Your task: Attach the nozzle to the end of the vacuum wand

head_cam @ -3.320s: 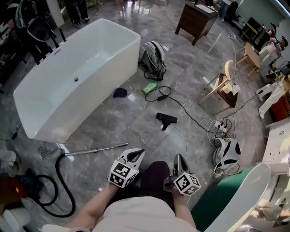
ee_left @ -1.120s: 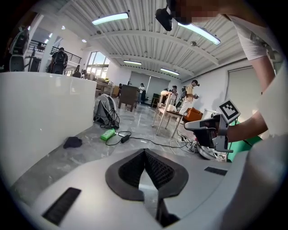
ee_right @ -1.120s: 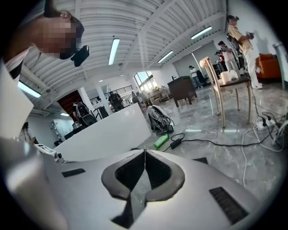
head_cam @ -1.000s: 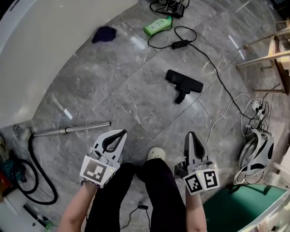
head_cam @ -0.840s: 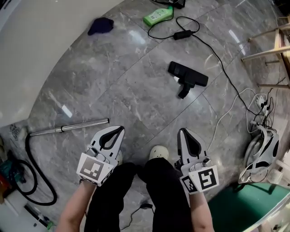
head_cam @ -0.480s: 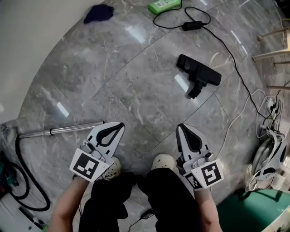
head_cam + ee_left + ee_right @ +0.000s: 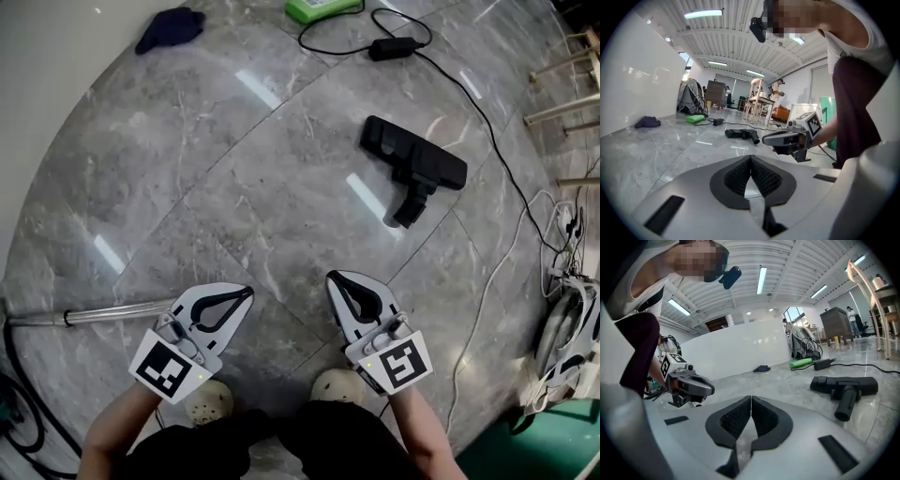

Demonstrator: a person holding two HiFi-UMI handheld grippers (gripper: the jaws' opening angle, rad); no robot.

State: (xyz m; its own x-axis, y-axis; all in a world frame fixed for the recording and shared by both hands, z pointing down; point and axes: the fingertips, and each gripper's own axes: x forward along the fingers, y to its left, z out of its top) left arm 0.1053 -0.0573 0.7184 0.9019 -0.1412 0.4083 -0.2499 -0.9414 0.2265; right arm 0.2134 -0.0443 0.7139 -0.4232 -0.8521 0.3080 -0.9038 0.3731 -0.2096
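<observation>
Marble floor (image 7: 234, 187) is filling most of the head view, with the curved side of a white tub (image 7: 37, 75) bordering it at the upper left. A white-and-black appliance (image 7: 574, 333) is sitting at the right edge, with pale cables trailing beside it. The vacuum wand (image 7: 103, 313), a bare metal tube, is lying flat on the floor at the lower left, running in from the frame's edge and passing behind the left gripper (image 7: 246, 292); whether the two are touching cannot be told. The nozzle (image 7: 412, 164), a black floor head with its neck pointing toward the person, is lying well apart from the wand, ahead of the right gripper (image 7: 333, 278) and off to its right. Both grippers are hanging low over the floor, side by side and apart from each other, above the person's pale shoes (image 7: 208, 401). Each gripper's own view is showing its dark pads pressing together with nothing between them, so both tools are clenched and carrying nothing. Beyond the nozzle, a black cable is looping past a power adapter (image 7: 392, 47) beside a green bottle (image 7: 323, 7), and a dark blue cloth (image 7: 169, 28) is lying near the tub.
</observation>
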